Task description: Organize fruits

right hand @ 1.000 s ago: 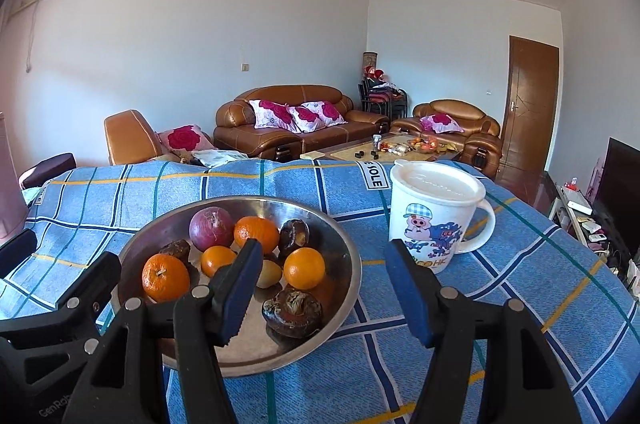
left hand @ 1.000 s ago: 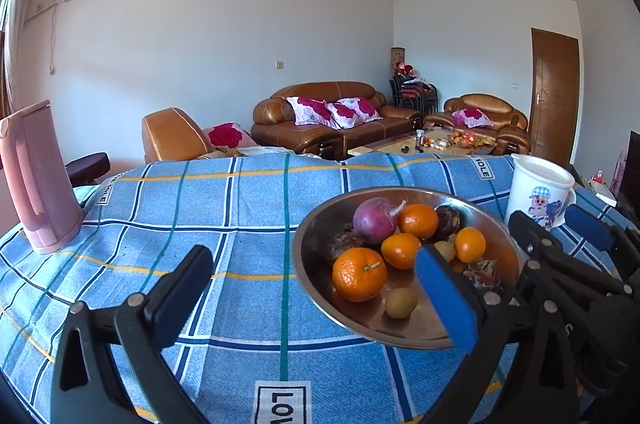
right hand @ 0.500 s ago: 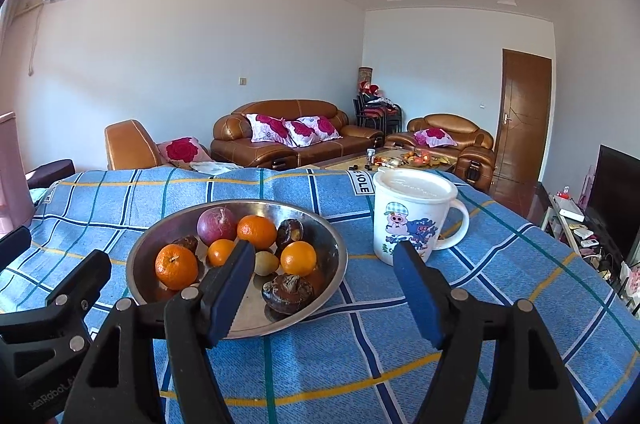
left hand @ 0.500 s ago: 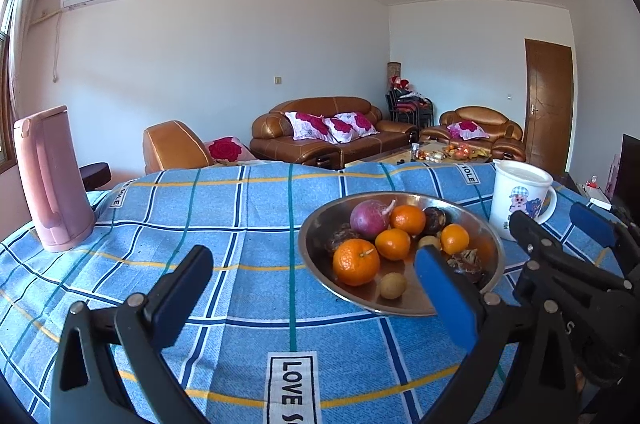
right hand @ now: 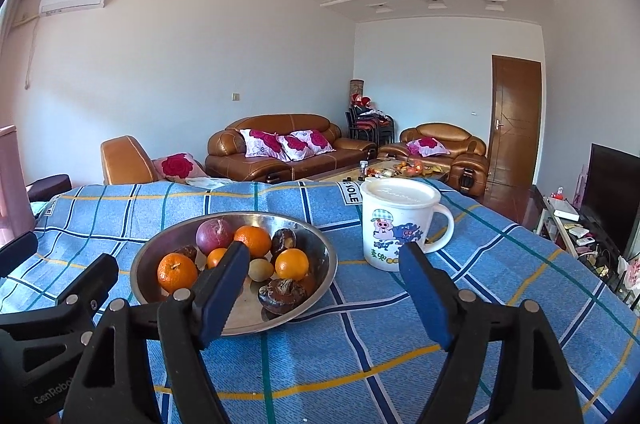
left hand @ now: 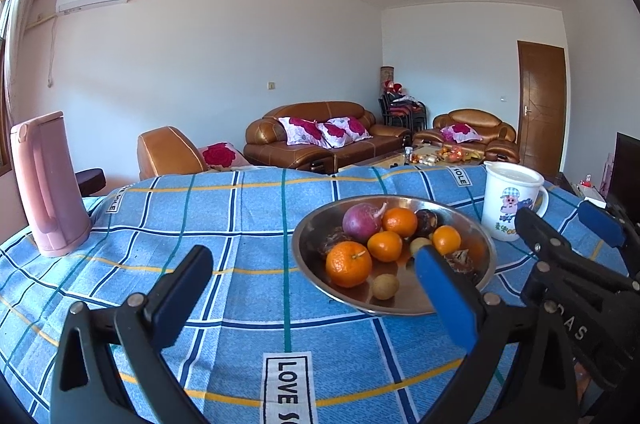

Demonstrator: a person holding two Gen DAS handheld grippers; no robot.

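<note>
A steel bowl point(left hand: 310, 230) point(right hand: 140, 266) stands on the blue checked tablecloth point(left hand: 224, 224). It holds several oranges point(left hand: 348, 263) point(right hand: 177, 272), a purple onion point(left hand: 360, 224) point(right hand: 214, 231), dark wrinkled fruits point(right hand: 282, 294) and a small brown fruit point(left hand: 385, 286). My left gripper point(left hand: 312, 284) hovers open before the bowl's near left side, nothing between its fingers. My right gripper point(right hand: 324, 264) sits near the bowl's right rim, its jaws opening and holding nothing. Each gripper shows at the edge of the other's view.
A white lidded mug with a cartoon pig point(left hand: 508, 200) point(right hand: 396, 224) stands right of the bowl. A pink kettle point(left hand: 44, 184) stands at the table's far left. Brown sofas point(left hand: 320, 140) and a door point(right hand: 514, 120) lie beyond the table.
Both grippers drew back from the bowl, which now looks smaller and farther off. The right gripper's jaws spread wider. The fruits and mug stayed put.
</note>
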